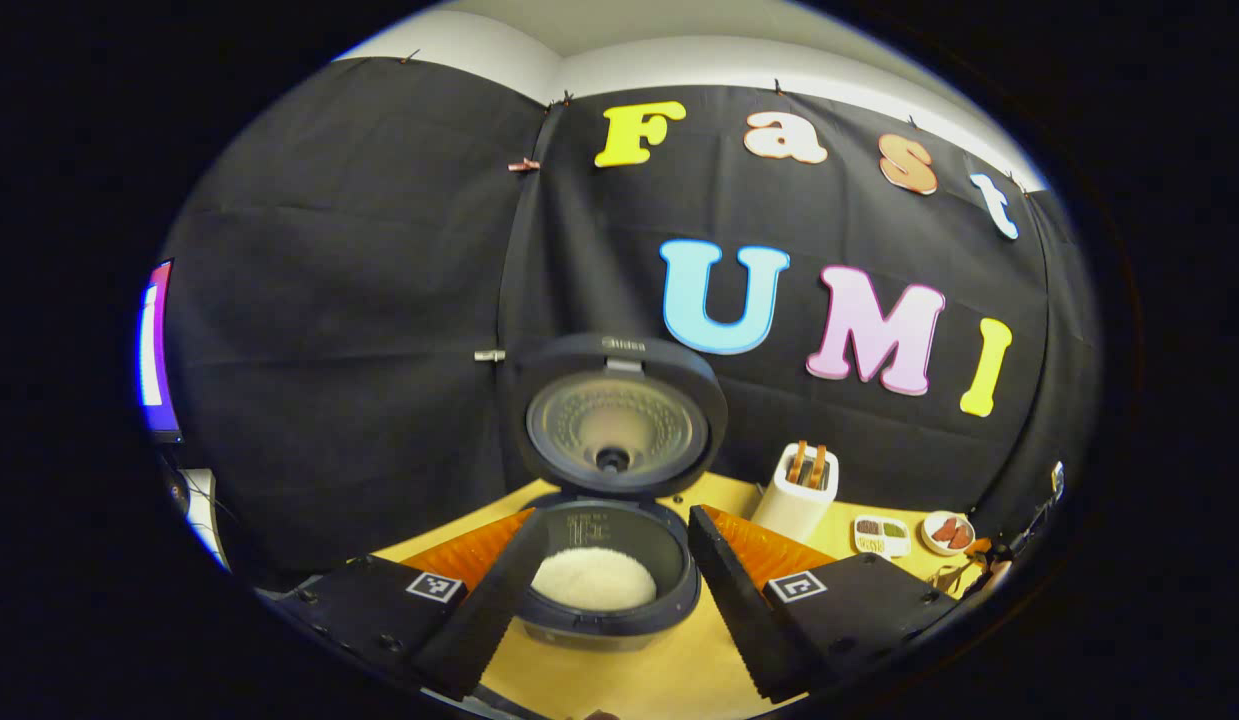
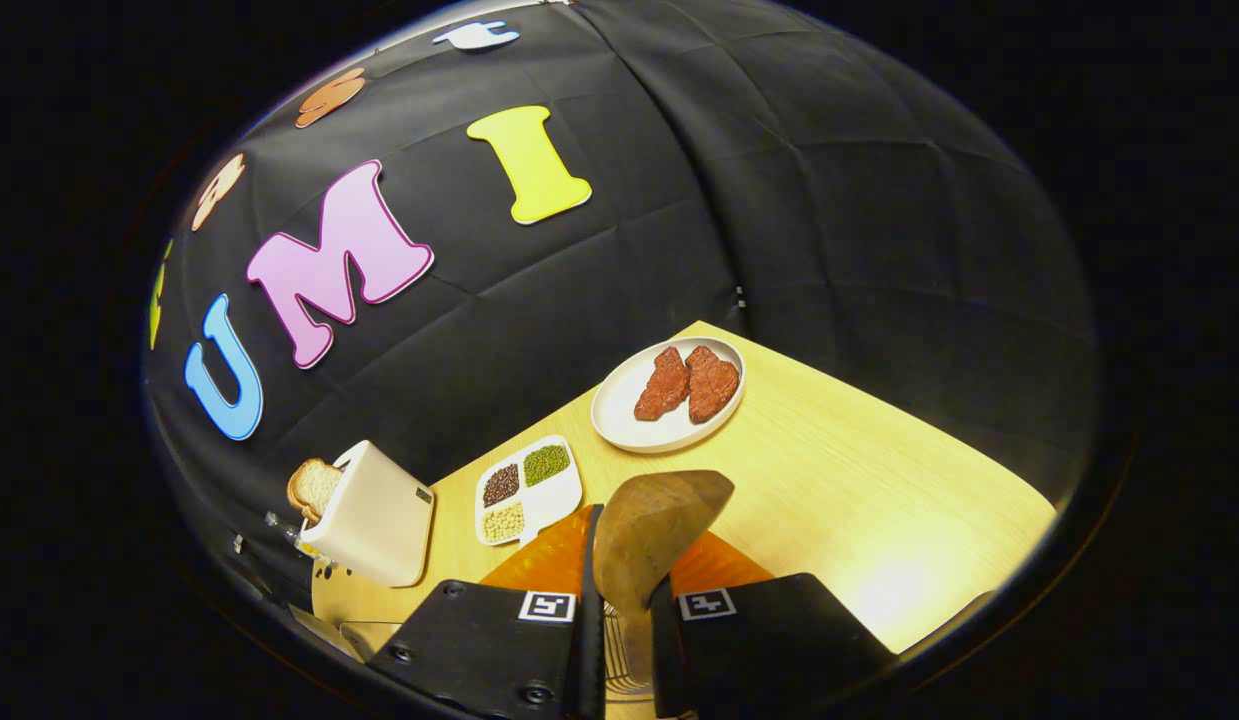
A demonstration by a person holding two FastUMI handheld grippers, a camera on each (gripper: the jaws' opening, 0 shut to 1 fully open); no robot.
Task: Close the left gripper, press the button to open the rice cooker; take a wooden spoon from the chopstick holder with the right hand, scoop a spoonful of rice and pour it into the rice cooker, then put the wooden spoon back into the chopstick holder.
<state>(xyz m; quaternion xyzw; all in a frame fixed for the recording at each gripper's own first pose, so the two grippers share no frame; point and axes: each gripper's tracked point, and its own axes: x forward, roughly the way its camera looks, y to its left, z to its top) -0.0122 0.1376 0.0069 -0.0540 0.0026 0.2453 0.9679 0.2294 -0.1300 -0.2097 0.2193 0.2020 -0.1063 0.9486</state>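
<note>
- Your left hand-held gripper [image 1: 609, 590] stood wide open before the cooker [image 1: 609, 590], lid [image 1: 619, 420] already up, rice [image 1: 592, 578] in the pot; drifting forward, a finger could have knocked the rim.
- Your right hand-held gripper [image 2: 624, 600] was clamped on the spoon [image 2: 654, 535], bowl up, above the surface [image 2: 859, 480]; a loose grip or a tilt would have twisted it or spilled any rice.
- I couldn't tell whether the spoon carried rice; its handle was hidden between the fingers.
- The holder below was cut off.

Warm overhead light, bright tabletop [image 2: 879, 480] glare, strong fisheye edge distortion
</note>
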